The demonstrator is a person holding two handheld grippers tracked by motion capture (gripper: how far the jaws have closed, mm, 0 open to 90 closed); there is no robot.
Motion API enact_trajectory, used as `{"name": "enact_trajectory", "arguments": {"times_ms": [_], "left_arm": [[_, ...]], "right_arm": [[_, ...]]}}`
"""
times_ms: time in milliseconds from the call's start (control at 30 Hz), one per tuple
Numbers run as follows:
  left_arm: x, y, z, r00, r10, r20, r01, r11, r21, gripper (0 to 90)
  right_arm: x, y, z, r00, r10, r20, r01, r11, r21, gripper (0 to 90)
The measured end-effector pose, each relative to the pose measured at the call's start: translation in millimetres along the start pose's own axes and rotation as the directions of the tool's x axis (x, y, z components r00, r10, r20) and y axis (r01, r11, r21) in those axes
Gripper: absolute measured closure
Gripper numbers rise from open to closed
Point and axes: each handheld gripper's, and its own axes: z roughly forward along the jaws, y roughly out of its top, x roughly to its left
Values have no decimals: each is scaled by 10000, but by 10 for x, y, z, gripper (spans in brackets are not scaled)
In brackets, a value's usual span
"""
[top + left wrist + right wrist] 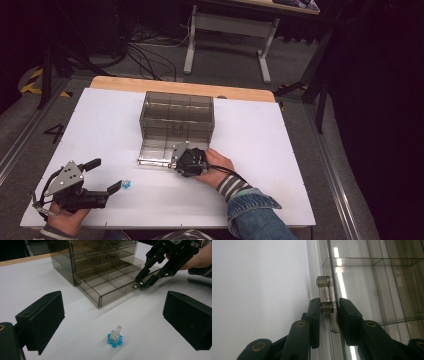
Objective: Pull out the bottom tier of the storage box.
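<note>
Smoked-plastic drawer cabinet [177, 120] sits mid-tabletop toward the far edge, w/ its bottom drawer [160, 150] pulled out toward the near edge. Right gripper [176, 161] is clamped on the drawer handle [324, 293] at the drawer's front wall; the right gripper view shows one jaw outside the handle post and the other inside the front wall, pads pressing. Left gripper [116, 187] rests near the near-left corner, jaws wide apart, nothing between them. Small blue-and-clear piece [115, 338] stands on the bare tabletop [260, 150] just ahead of those jaws, apart from the drawer. Lots of free white surface left, right and front of the cabinet. The left gripper view shows the drawer's empty dividers; the high view shows the tabletop edges.
</note>
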Motion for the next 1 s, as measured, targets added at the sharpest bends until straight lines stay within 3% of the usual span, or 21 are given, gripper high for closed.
{"name": "enact_trajectory", "arguments": {"times_ms": [400, 667, 1000], "left_arm": [[-1, 0, -1, 10000, 38, -28, -38, 10000, 28, 44], [-2, 0, -2, 10000, 46, -39, -46, 10000, 50, 43], [-5, 1, 6, 10000, 77, -61, -77, 10000, 55, 44]], "right_arm": [[-11, -25, -22, 9997, 137, -213, -140, 9998, -140, 681], [-15, -17, -65, 9996, 276, -69, -279, 9987, -427, 634], [-57, -26, -213, 9981, 610, 132, -588, 9901, -1278, 515]]}}
